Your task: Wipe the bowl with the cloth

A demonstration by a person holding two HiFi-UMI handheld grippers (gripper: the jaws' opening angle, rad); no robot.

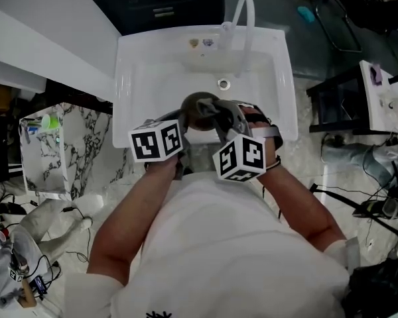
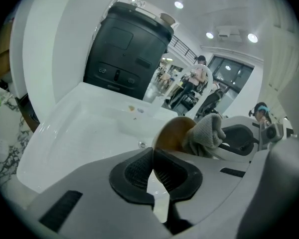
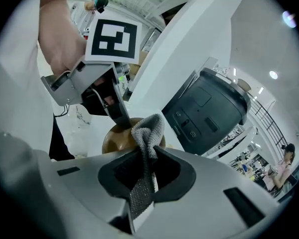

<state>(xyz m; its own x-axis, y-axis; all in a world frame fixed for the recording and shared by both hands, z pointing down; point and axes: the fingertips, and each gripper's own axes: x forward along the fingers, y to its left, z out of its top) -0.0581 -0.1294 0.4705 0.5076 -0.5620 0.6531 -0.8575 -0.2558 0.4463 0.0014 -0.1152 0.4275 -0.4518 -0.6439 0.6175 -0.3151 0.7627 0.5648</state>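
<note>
I hold a brown bowl (image 1: 198, 106) tilted over the white sink (image 1: 129, 65). My left gripper (image 1: 186, 118) is shut on the bowl's rim; in the left gripper view the jaws (image 2: 152, 154) pinch the edge of the bowl (image 2: 170, 133). A grey cloth (image 1: 220, 111) is clamped in my right gripper (image 1: 231, 116). In the right gripper view the cloth (image 3: 148, 133) stands up between the shut jaws (image 3: 148, 156) and presses against the bowl (image 3: 115, 139). The cloth (image 2: 205, 132) lies bunched against the bowl's inside. The bowl's lower part is hidden by the grippers.
A white curved faucet (image 1: 244, 18) rises at the sink's back edge, and the drain (image 1: 223, 83) shows beyond the bowl. A dark unit (image 2: 124, 49) stands behind the sink. A marble-patterned stand (image 1: 50, 144) is at left, a white table (image 1: 385, 91) and cables at right.
</note>
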